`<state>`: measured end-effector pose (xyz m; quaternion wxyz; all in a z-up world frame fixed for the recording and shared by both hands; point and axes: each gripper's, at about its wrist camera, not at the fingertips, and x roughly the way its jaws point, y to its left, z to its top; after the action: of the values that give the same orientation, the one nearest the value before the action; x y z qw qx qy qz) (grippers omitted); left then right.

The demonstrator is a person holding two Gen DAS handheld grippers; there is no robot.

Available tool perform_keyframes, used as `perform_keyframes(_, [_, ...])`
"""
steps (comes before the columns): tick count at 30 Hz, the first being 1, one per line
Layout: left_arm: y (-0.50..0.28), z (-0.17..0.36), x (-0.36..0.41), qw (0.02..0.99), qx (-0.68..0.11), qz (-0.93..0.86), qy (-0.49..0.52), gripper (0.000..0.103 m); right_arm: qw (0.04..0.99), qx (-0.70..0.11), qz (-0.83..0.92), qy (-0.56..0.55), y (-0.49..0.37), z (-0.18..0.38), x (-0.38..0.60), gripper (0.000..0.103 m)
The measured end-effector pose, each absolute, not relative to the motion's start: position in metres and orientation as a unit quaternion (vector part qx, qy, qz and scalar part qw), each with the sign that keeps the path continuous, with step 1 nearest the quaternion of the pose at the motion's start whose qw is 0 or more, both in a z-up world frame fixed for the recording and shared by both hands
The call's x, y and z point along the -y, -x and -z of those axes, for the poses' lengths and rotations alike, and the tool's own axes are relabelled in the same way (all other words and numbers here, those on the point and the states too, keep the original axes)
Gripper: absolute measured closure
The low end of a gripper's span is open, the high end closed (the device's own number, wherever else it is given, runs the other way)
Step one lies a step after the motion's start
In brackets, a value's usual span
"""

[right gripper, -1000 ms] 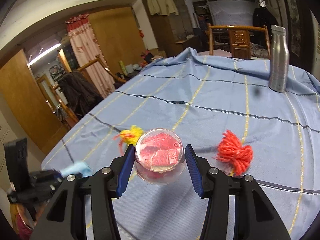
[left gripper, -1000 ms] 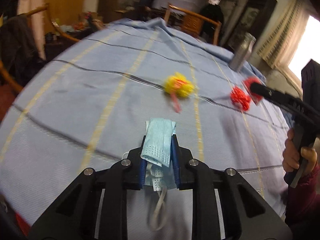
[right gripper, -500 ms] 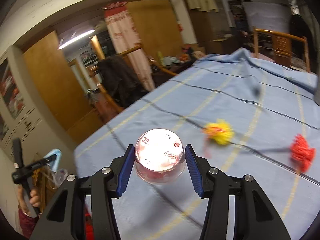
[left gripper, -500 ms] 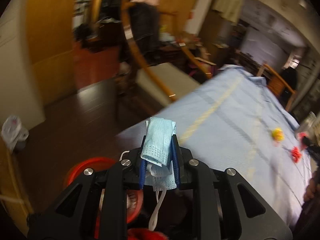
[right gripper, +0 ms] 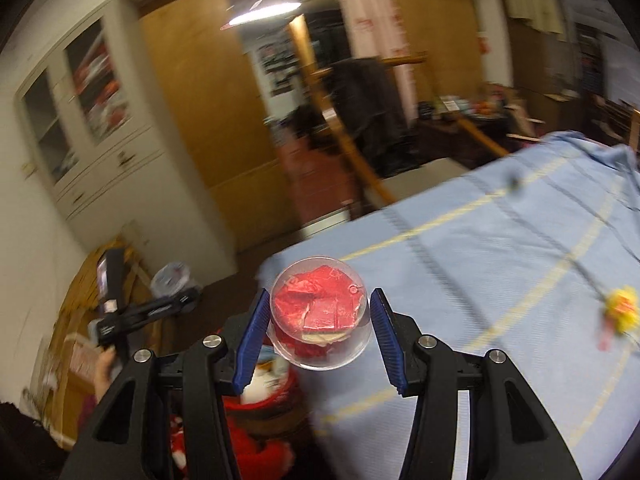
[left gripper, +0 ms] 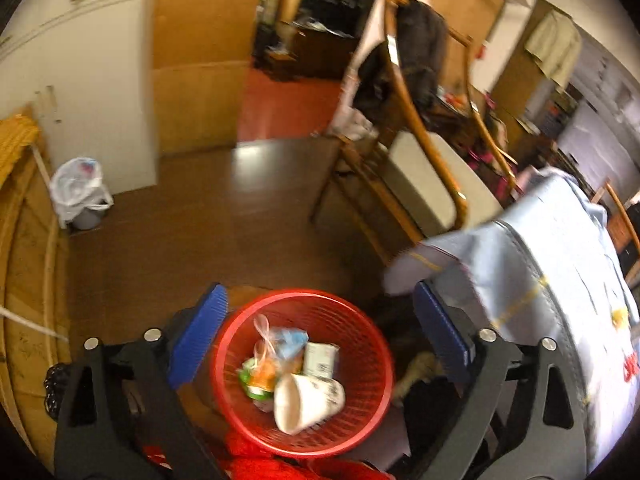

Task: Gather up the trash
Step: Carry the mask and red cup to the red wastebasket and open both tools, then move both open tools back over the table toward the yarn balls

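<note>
Moved since a second earlier: both wrist views had swung off the tabletop toward the floor beside the table; the blue face mask pinched in the left gripper was gone from between its fingers.
Left gripper: jaws had just opened and stood spread wide, nothing between them, above the red basket.
Basket contents: a white paper cup on its side, a small carton, a clear bag with blue and orange scraps; whether the blue was the mask could not be made out.
Right gripper: pinched a clear round tub holding crumpled red wrapping, over the table's near corner.
Table: blue striped cloth, with a blurred yellow tassel near the frame's right edge.
Hidden or cut off: in the right wrist view the basket was mostly masked by the gripper's body; a hand held the left gripper's handle at far left.
</note>
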<state>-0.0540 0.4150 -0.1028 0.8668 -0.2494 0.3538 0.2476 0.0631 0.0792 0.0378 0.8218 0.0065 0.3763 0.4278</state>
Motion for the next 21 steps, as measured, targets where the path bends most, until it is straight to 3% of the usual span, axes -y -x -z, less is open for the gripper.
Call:
perform_keyframes(10, [0.088, 0.106, -0.460, 0.852, -0.328, -0.309, 0.267, 0.008, 0.737, -0.400, -0.542, 0.052, -0.026, -0.028, -0.219, 0.052])
perform_keyframes(12, [0.093, 0.107, -0.464, 0.850, -0.327, -0.316, 0.267, 0.008, 0.729, -0.401, -0.552, 0.060, -0.026, -0.027, -0.233, 0.042])
perform_keyframes(13, [0.094, 0.107, -0.466, 0.849, -0.327, -0.317, 0.267, 0.008, 0.729, -0.402, -0.551, 0.062, -0.025, -0.026, -0.240, 0.036])
perform_keyframes(21, [0.091, 0.108, -0.463, 0.852, -0.331, -0.305, 0.267, 0.008, 0.747, -0.407, -0.525, 0.046, -0.039, -0.022, -0.222, 0.036])
